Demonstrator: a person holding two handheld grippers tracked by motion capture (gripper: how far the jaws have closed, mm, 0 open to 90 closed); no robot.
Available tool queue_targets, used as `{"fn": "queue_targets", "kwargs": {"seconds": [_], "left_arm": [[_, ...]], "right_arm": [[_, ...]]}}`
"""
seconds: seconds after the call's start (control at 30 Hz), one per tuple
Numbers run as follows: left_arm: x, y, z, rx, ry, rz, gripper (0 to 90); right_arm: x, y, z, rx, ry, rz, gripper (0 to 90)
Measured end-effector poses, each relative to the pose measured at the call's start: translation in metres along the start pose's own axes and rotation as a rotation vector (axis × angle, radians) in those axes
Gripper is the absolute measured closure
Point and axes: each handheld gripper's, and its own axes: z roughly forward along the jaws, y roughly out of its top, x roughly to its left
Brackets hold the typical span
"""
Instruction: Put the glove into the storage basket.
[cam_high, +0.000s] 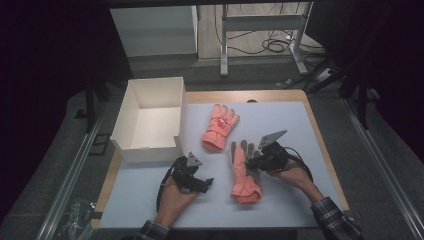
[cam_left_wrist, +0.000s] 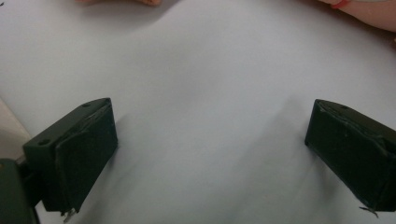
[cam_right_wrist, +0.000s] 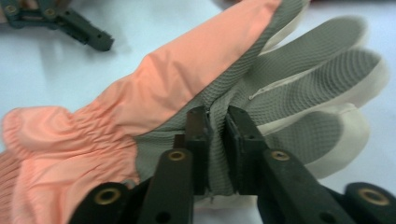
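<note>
A salmon-pink glove with a grey textured palm (cam_high: 243, 172) lies palm up on the white mat, cuff toward me. My right gripper (cam_high: 251, 162) comes at it from the right. In the right gripper view its jaws (cam_right_wrist: 217, 135) pinch a raised fold of the glove's grey palm (cam_right_wrist: 299, 74) near the fingers. A second pink glove (cam_high: 220, 127) lies back side up farther away, beside the box. My left gripper (cam_high: 202, 184) rests left of the near glove's cuff, jaws wide apart over bare mat (cam_left_wrist: 210, 149), holding nothing.
An open white cardboard box (cam_high: 145, 149) stands at the mat's back left. The mat (cam_high: 285, 125) covers a wooden table. Beyond the table stand a metal frame and floor cables (cam_high: 270, 45). The left gripper's jaw (cam_right_wrist: 88, 35) appears far off in the right gripper view.
</note>
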Motion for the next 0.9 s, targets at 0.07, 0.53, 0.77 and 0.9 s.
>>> {"fn": "queue_targets", "kwargs": {"seconds": [0.07, 0.53, 0.77, 0.9], "left_arm": [[0.0, 0.0, 0.0, 0.0, 0.0, 0.0, 2.4], [0.0, 0.0, 0.0, 0.004, 0.0, 0.005, 2.4], [0.0, 0.0, 0.0, 0.004, 0.0, 0.004, 2.4], [0.001, 0.0, 0.0, 0.006, 0.0, 0.008, 2.4]], "right_arm": [[0.0, 0.002, -0.002, -0.015, -0.025, -0.01, 74.8], [-0.021, 0.035, -0.007, -0.122, -0.122, 0.091, 47.7], [-0.032, 0.058, 0.003, -0.156, -0.162, 0.13, 40.7], [-0.042, 0.074, 0.012, -0.159, -0.169, 0.179, 37.7]]}}
